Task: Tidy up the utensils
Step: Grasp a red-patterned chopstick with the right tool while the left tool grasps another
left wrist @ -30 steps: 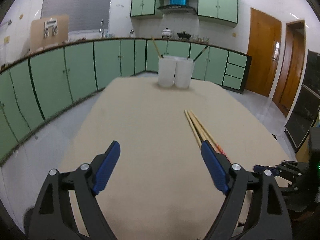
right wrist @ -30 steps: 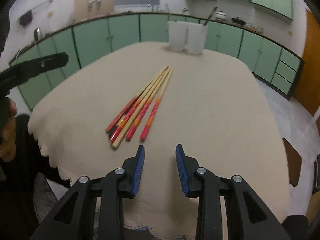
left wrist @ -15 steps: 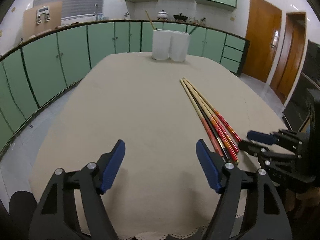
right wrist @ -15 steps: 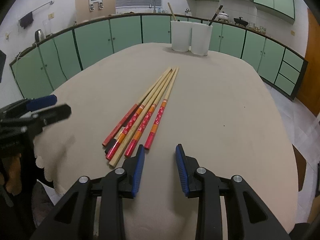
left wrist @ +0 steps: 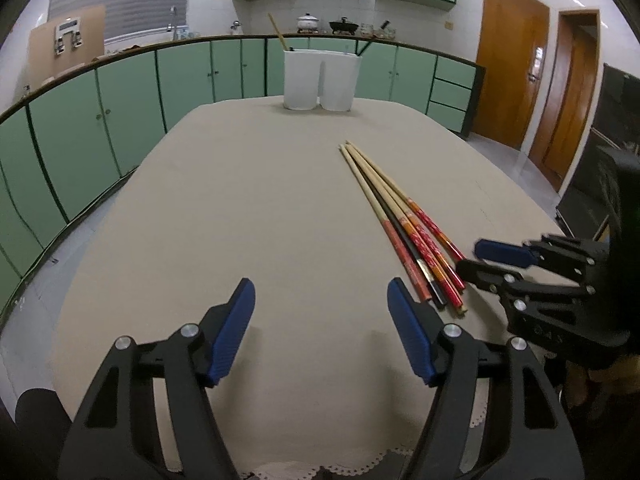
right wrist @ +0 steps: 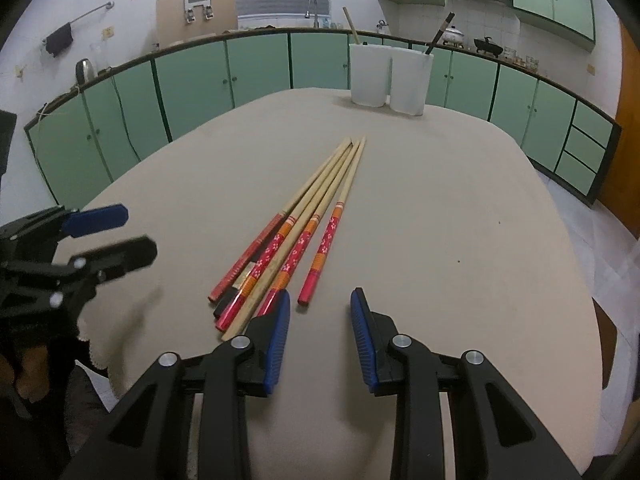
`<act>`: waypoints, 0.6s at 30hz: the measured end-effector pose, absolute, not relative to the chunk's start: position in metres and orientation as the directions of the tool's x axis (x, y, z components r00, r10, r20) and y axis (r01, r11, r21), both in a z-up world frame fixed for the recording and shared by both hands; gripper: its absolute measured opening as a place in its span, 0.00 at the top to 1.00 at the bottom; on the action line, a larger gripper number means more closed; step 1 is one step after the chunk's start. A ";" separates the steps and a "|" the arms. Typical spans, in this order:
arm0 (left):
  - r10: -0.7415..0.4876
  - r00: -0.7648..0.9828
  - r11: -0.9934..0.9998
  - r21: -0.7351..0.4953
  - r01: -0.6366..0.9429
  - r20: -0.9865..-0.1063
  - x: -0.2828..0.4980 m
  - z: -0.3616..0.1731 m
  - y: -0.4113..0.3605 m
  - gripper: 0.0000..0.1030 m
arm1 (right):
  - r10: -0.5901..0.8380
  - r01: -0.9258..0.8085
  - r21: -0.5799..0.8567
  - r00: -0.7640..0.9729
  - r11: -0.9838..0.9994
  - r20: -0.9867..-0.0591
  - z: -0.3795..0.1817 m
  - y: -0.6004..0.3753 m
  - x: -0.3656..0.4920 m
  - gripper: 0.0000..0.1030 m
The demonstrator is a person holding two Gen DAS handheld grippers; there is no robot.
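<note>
- Chopsticks (right wrist: 312, 232): loose bundle lying flat on the beige tablecloth (left wrist: 248, 208), near the table's front edge. Five counted with some confidence; a dark one partly buried under the others, so exact tally uncertain.
- Long axis: running from the near edge toward the far end of the table. Bare wooden tips gathered close together and pointing toward the white containers (right wrist: 390, 76); red and orange patterned handle ends fanned slightly apart, pointing back at the grippers.
- Hidden or unclear: butt ends of two sticks covered by the right gripper's inner finger in the right wrist view; pattern detail on handles too small to read.
- White containers: two, upright, touching side by side at the far end of the cloth, well apart from the bundle. One stick leaning out of each; lower parts concealed inside.
- Right gripper (right wrist: 320, 332): just beside the handle ends, jaws parted narrowly, nothing between the blue pads.
- Left gripper (left wrist: 320, 328): over bare cloth to the left of the bundle, jaws wide but closing, nothing between them.
- Surroundings: green cabinets (left wrist: 120, 100) curving behind the table, wooden doors (left wrist: 540, 76) at right, lace trim of the cloth cut off at the bottom edge.
</note>
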State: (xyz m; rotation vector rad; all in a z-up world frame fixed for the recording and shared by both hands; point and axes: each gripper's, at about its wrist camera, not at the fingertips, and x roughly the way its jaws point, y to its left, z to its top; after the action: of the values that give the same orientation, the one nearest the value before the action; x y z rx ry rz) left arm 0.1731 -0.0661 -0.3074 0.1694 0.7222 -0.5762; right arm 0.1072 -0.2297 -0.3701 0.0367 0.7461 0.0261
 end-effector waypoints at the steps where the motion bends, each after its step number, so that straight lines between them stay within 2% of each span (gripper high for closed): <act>1: -0.439 0.600 0.830 -0.046 0.556 -0.668 0.173 -0.308 -0.068 0.37 | 0.037 -0.007 0.047 0.734 0.999 -0.678 -0.371 -0.232 0.109 0.72; 4: -0.448 0.583 0.818 -0.048 0.574 -0.678 0.173 -0.312 -0.074 0.38 | 0.031 0.018 0.066 0.735 0.998 -0.677 -0.371 -0.241 0.111 0.93; 18: -0.458 0.534 0.765 -0.009 0.644 -0.711 0.169 -0.325 -0.117 0.41 | -0.003 0.144 0.148 0.726 0.979 -0.687 -0.374 -0.284 0.092 0.94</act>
State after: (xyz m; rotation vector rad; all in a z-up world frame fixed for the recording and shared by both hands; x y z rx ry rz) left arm 0.1695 -0.1170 -0.3254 0.2677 0.7605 -0.6655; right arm 0.0919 -0.2840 -0.3735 0.1965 0.7548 -0.0814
